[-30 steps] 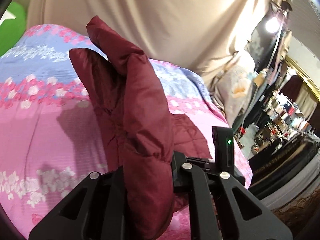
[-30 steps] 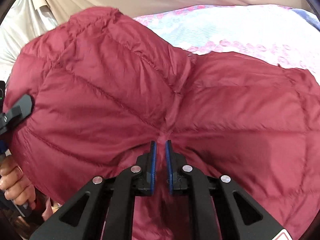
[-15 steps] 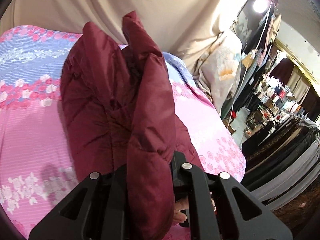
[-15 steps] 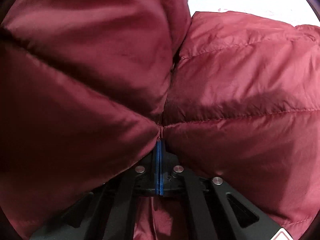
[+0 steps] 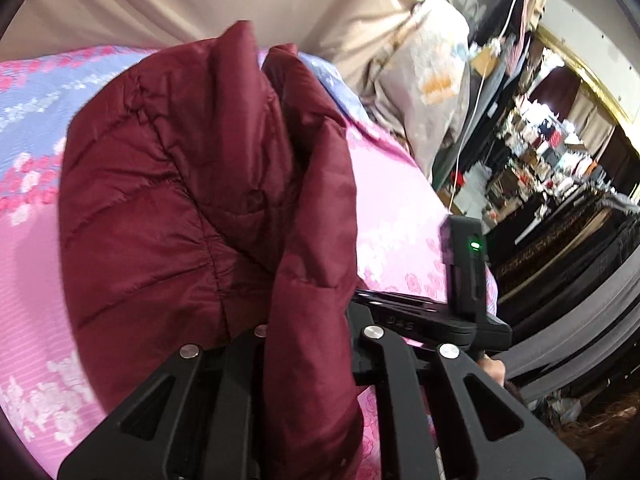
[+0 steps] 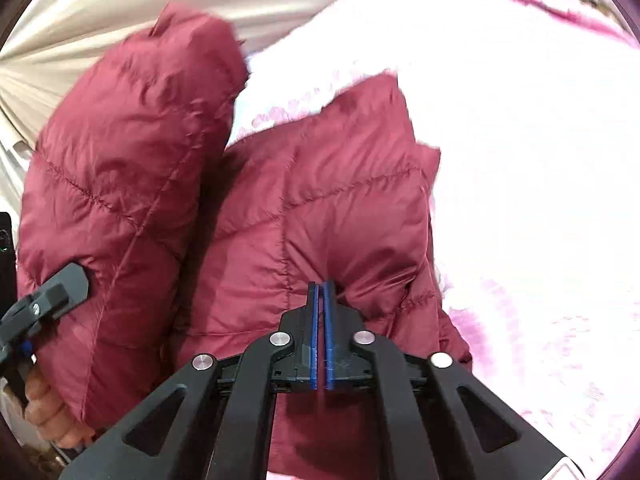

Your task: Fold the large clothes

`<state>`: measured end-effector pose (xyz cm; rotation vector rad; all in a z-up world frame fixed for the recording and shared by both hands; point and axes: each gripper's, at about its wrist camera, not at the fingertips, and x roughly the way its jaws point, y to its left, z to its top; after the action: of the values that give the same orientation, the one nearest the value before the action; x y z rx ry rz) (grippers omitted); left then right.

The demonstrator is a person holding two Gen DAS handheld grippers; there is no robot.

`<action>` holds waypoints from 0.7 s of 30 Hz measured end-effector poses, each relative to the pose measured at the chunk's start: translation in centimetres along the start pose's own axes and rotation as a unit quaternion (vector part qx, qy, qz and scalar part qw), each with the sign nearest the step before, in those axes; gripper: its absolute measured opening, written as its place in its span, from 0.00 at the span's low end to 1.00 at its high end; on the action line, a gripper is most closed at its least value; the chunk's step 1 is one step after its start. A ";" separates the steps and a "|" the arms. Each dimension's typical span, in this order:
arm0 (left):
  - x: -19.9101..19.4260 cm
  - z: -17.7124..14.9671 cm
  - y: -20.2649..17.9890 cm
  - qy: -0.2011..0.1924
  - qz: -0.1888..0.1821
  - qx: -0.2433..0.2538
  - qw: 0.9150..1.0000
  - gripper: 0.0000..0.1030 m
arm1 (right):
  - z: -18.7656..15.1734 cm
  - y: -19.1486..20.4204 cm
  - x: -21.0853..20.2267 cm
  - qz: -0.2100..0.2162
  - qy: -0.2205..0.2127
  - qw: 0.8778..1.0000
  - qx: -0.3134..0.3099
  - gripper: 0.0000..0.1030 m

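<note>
Two folds of the jacket [image 5: 208, 184] are held up over the bed [image 5: 400, 208]: one clamped in the left gripper [image 5: 308, 344], one pinched in the closed right gripper [image 6: 320, 296]. Lowering flat is probably needed next.

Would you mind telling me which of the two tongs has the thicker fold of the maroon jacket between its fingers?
The left tongs: a puffy fold of the maroon jacket fills them, while the right tongs pinch only thin fabric.
</note>
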<state>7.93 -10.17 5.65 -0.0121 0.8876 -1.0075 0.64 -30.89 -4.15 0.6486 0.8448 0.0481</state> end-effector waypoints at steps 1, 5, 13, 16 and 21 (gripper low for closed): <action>0.6 0.0 -0.2 0.005 0.001 0.003 1.000 0.10 | 0.0 -0.3 0.7 0.011 0.008 1.000 0.003 0.00; 2.3 -0.1 -1.5 0.019 0.010 0.022 1.000 0.10 | 0.9 -0.8 3.3 0.060 0.034 0.997 0.017 0.00; 5.6 0.4 -2.8 0.044 0.053 0.046 0.997 0.11 | 1.0 0.3 2.3 0.060 0.035 0.997 0.016 0.00; 7.5 0.2 -3.0 0.070 0.061 0.051 0.994 0.11 | 0.6 -0.5 -1.8 0.055 -0.007 0.998 0.018 0.04; 10.2 0.2 -3.6 0.095 0.071 0.051 0.992 0.12 | 0.2 -1.1 -6.6 0.015 -0.062 0.998 0.016 0.11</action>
<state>7.74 -19.76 0.72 0.2341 0.9937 -0.9296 -3.91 -33.81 -0.21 0.6875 0.7166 0.0215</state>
